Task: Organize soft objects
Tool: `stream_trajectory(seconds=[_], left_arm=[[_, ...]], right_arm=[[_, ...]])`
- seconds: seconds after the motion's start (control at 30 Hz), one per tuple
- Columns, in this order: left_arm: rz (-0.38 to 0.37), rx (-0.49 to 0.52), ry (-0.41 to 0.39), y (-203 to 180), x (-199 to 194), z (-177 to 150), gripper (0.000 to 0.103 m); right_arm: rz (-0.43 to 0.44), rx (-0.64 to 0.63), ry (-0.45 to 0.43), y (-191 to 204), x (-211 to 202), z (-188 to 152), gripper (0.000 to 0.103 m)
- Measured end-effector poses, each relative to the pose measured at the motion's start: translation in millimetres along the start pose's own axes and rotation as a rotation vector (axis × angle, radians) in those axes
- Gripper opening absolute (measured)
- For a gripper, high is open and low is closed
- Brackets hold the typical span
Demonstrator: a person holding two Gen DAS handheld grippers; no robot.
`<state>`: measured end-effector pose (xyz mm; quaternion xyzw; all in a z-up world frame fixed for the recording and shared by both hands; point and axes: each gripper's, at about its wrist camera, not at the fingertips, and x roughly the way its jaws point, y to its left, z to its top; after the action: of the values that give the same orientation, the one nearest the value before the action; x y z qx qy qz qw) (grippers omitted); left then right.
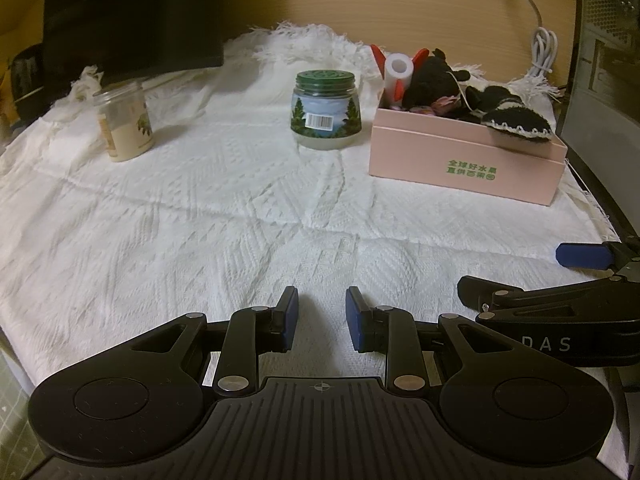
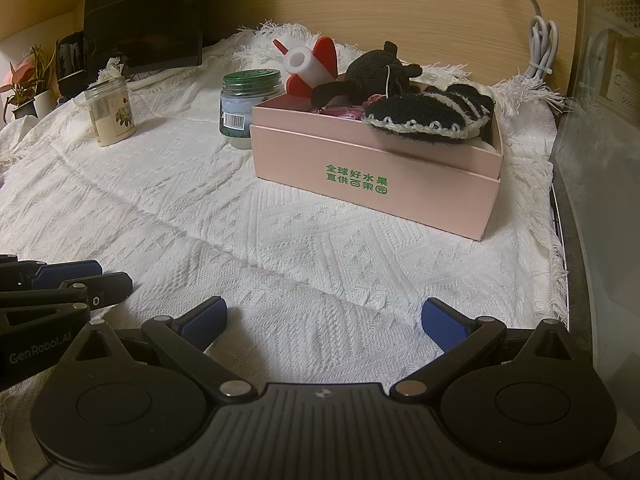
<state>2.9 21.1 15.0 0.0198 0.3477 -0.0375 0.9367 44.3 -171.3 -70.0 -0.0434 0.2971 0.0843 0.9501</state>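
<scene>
The pink box (image 2: 372,168) sits on the white cloth (image 2: 240,240), holding a black plush toy (image 2: 376,72), a black-and-white knitted slipper (image 2: 428,120) draped over its near rim, and a red-and-white rocket toy (image 2: 308,64). Beside the box stands a green-lidded jar (image 1: 326,110); farther from it, a cream jar (image 1: 124,124). In front of the box, the left gripper (image 1: 322,320) is narrowly parted and empty, the right gripper (image 2: 324,320) spread wide, empty.

The right tool (image 2: 324,322) hangs over the white woven cloth (image 2: 200,216), its blue pads (image 2: 442,322) spread wide with nothing between them. Ahead, a pink box (image 2: 372,176) holds a black knitted toy (image 2: 372,70), a striped knitted piece (image 2: 432,114) and a red-and-white rocket (image 2: 310,64). A green-lidded jar (image 2: 244,100) stands just beside it. The left tool (image 2: 76,276) shows at the left edge.
</scene>
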Motion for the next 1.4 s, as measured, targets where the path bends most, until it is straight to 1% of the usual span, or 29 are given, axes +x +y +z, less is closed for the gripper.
stream_trajectory(seconds=[0.6, 1.4], left_arm=[[0.006, -0.015, 0.0, 0.4, 0.1, -0.1, 0.029], [0.003, -0.006, -0.003, 1.3, 0.0, -0.8, 0.029]], right_arm=[[0.0, 0.0, 0.0, -0.3, 0.1, 0.2, 0.103], [0.0, 0.0, 0.0, -0.1, 0.1, 0.3, 0.103]])
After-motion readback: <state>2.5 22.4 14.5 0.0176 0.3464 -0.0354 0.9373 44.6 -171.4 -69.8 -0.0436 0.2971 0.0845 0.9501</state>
